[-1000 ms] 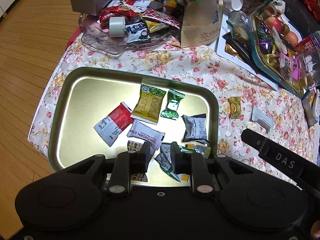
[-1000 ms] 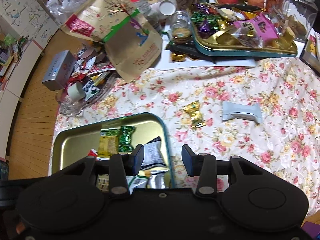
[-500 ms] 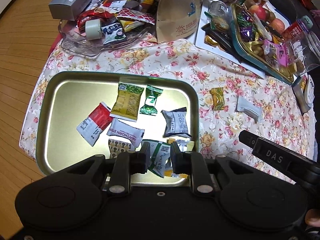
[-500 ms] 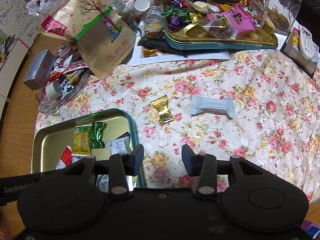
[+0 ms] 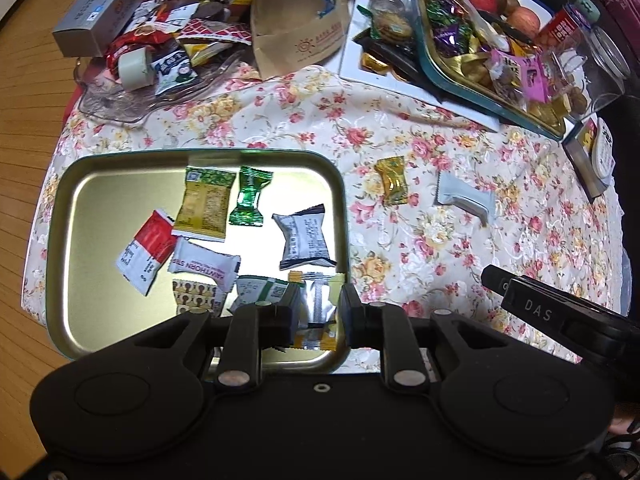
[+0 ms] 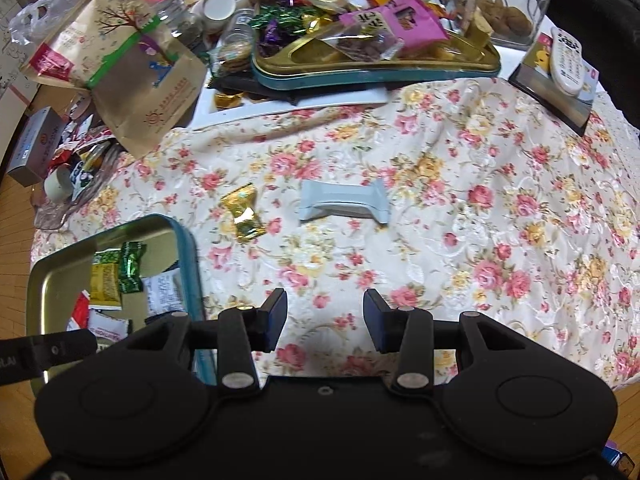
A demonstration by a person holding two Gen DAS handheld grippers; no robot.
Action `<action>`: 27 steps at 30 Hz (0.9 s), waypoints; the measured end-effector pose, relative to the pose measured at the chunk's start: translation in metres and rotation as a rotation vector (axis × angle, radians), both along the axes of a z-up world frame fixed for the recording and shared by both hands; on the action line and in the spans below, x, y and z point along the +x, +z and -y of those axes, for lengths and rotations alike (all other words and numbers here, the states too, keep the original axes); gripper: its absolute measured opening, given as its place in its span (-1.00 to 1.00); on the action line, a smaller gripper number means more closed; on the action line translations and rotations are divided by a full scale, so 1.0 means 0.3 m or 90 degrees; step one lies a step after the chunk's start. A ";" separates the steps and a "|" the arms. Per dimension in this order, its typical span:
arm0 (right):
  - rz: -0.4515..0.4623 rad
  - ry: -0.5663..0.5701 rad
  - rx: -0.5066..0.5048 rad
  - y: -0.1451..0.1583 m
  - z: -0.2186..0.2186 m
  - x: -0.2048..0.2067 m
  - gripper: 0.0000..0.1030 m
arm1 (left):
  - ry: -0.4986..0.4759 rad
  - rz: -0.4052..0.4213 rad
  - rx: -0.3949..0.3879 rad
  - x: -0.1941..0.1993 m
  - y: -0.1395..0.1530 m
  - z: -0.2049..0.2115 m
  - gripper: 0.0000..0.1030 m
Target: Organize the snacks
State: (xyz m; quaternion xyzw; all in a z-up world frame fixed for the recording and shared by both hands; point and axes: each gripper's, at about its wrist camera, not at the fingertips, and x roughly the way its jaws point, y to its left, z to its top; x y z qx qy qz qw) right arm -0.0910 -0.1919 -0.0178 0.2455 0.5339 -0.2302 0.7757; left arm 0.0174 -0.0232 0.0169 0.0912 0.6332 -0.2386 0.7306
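Note:
A gold tray with a teal rim (image 5: 344,208) holds several wrapped snacks, among them a red-and-white packet (image 5: 148,252) and a green candy (image 5: 250,200). My left gripper (image 5: 320,312) hangs over the tray's near right corner. It is open and holds nothing; a silver-and-yellow wrapper lies in the tray beneath the gap. Loose on the floral cloth lie a gold candy (image 6: 243,216) and a pale grey-blue packet (image 6: 344,204). My right gripper (image 6: 325,316) hovers open and empty over the cloth, nearer to me than the packet and right of the tray (image 6: 192,248).
At the back stand a second teal tray (image 6: 360,72) heaped with candies, a brown paper bag (image 6: 132,68), a glass dish (image 5: 120,100) of snacks, a grey box (image 5: 96,16), a cookie jar (image 6: 500,12) and a remote (image 6: 566,60). Wooden floor (image 5: 24,120) lies beyond the table's left edge.
My left gripper has slid right across the tray to its right corner. My right gripper has moved right, off the tray and over the cloth, closer to the grey-blue packet. Both gaps are unchanged.

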 end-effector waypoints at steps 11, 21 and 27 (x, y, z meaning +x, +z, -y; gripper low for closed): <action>-0.009 -0.035 0.011 -0.029 0.099 -0.071 -0.14 | -0.057 -0.006 0.015 -0.065 -0.022 0.138 -0.44; 0.001 -0.067 0.043 -0.051 0.180 -0.118 -0.14 | -0.098 -0.013 0.035 -0.119 -0.055 0.255 -0.44; 0.012 -0.090 0.063 -0.051 0.224 -0.134 -0.14 | -0.115 -0.024 0.046 -0.140 -0.091 0.311 -0.44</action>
